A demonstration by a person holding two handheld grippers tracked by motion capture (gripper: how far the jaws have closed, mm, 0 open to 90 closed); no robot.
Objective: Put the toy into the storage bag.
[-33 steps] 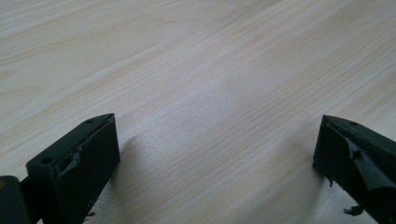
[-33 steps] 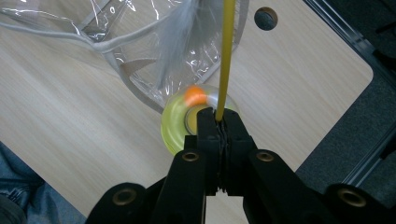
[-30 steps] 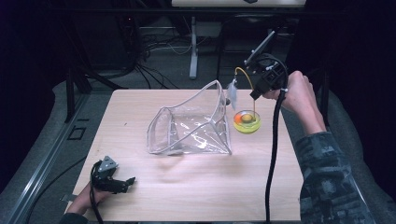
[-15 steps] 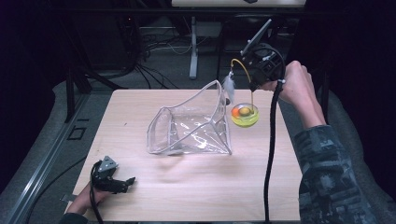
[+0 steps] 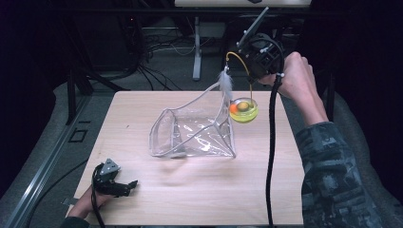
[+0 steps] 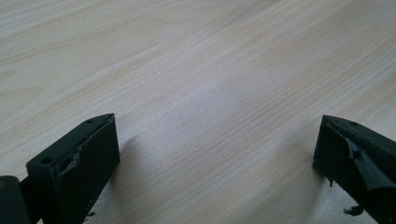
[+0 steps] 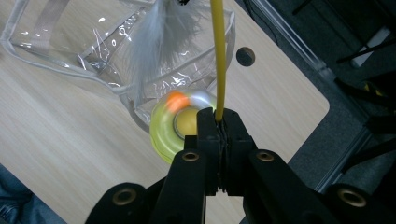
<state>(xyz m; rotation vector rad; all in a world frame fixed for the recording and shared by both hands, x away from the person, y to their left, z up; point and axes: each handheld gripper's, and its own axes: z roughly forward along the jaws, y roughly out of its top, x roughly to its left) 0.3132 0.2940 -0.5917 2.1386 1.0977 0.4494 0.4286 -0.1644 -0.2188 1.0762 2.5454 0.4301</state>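
Right hand-held gripper (image 7: 218, 122) pinches a yellow wand (image 7: 217, 60) above the clear bag (image 5: 195, 130); the left hand-held gripper (image 6: 217, 154) rests wide apart on the table (image 5: 142, 109).

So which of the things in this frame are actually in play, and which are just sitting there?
In play:
- yellow cat toy, with wand and feather, lifted above the table
- right hand-held gripper, shut on the toy's yellow wand
- clear plastic bag, open, right beside the toy; probably involved

Just lying about:
- left hand-held gripper, open, resting on the table
- cables on the floor behind
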